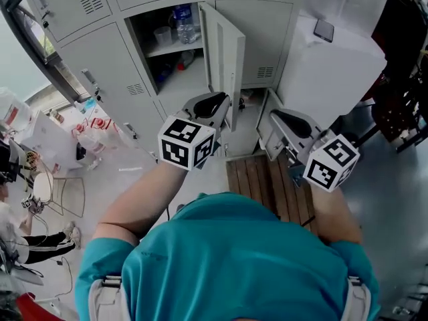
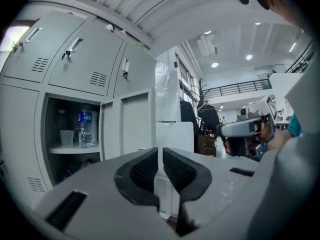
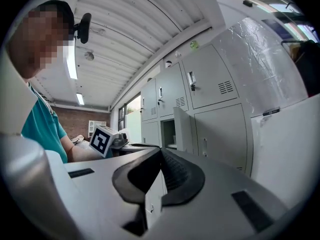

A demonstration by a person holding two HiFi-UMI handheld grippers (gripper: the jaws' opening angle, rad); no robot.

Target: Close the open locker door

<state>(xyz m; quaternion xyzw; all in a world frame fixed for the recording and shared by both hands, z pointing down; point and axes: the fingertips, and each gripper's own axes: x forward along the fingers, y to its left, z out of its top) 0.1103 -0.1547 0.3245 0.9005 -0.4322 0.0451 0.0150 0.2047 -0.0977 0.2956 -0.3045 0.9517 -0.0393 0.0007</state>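
Open door (image 1: 224,52) at upper centre; just below, left gripper (image 1: 211,104) and right gripper (image 1: 286,120), both clenched, empty.

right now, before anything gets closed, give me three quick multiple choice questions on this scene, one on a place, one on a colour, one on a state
1. Where does the water bottle stand?
A. on the shelf inside the locker
B. on the floor
C. on top of the lockers

2. What colour is the person's shirt?
A. red
B. teal
C. yellow

3. How does the locker door stand?
A. fully shut
B. taken off its hinges
C. swung open

Answers:
1 A, the bottle stands beside a cup on the shelf.
2 B, the shirt shows teal in the head view.
3 C, the door stands out from the frame and the inside shows.
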